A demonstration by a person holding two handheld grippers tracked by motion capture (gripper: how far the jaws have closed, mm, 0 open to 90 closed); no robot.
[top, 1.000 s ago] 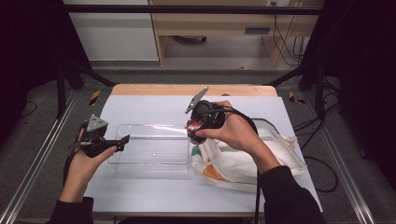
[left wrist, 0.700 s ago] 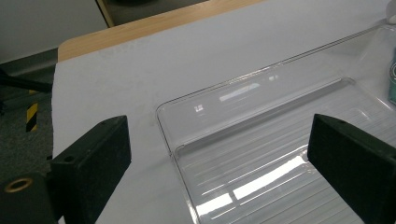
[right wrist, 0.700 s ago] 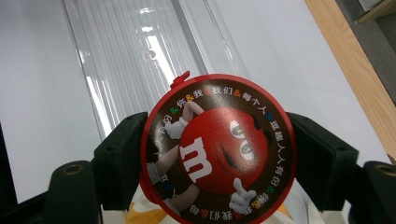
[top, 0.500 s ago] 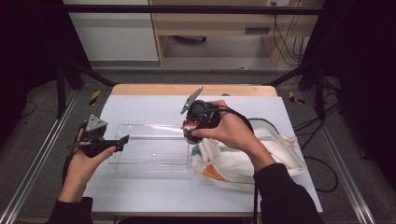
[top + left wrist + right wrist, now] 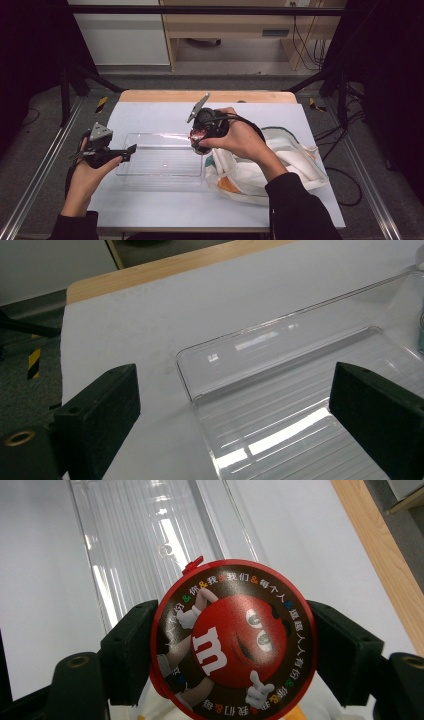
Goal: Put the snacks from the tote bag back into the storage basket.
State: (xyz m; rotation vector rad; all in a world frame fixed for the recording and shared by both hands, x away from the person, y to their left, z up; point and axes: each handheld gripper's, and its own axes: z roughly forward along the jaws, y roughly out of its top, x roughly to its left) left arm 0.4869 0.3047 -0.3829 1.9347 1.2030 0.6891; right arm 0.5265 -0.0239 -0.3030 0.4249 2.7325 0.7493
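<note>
Round red-rimmed candy tin (image 5: 232,640), printed lid: clamped across its rim by the right gripper (image 5: 200,141) fingers above the clear plastic tray (image 5: 150,167), mid-table. Probably light, rigid, slippery-edged; grip rim squarely. Left gripper (image 5: 127,150) fingers wide, empty, at the tray's left end.

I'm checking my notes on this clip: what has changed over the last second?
The right hand-held gripper, clamped on the round red candy tin, has shifted slightly left, toward the right end of the clear plastic tray. Nothing was picked up or released. The left hand-held gripper stays open at the tray's left end, and the tray and the cloth bag lie as before.
</note>
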